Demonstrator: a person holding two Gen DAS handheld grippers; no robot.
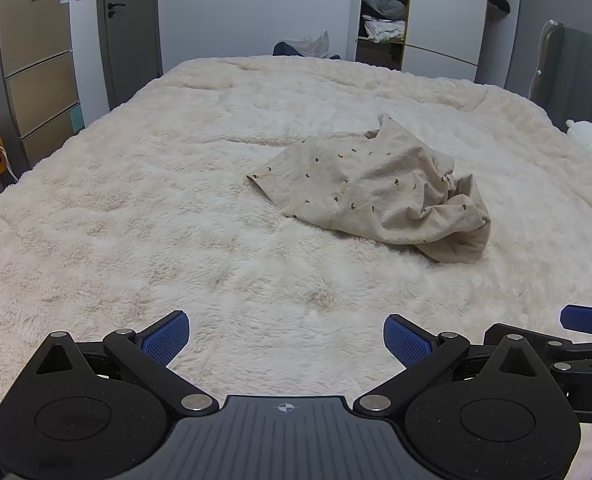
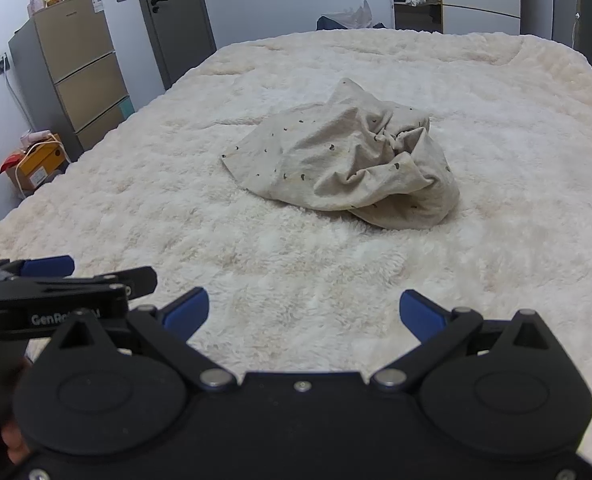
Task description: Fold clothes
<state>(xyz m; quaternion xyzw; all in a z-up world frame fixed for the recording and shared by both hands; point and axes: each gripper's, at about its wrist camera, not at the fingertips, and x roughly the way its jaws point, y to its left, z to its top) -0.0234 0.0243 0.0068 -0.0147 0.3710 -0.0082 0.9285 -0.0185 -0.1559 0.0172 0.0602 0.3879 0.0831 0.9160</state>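
We see both claws spread wide, empty: left gripper [image 1: 286, 338], right gripper [image 2: 304, 314]. Crumpled beige garment [image 1: 380, 188] lies mid-bed, bare fluffy blanket [image 1: 136, 208] on all sides.

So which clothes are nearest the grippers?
The beige speckled garment, crumpled on the fluffy bed cover. The other clothes sit far off on wardrobe shelves.
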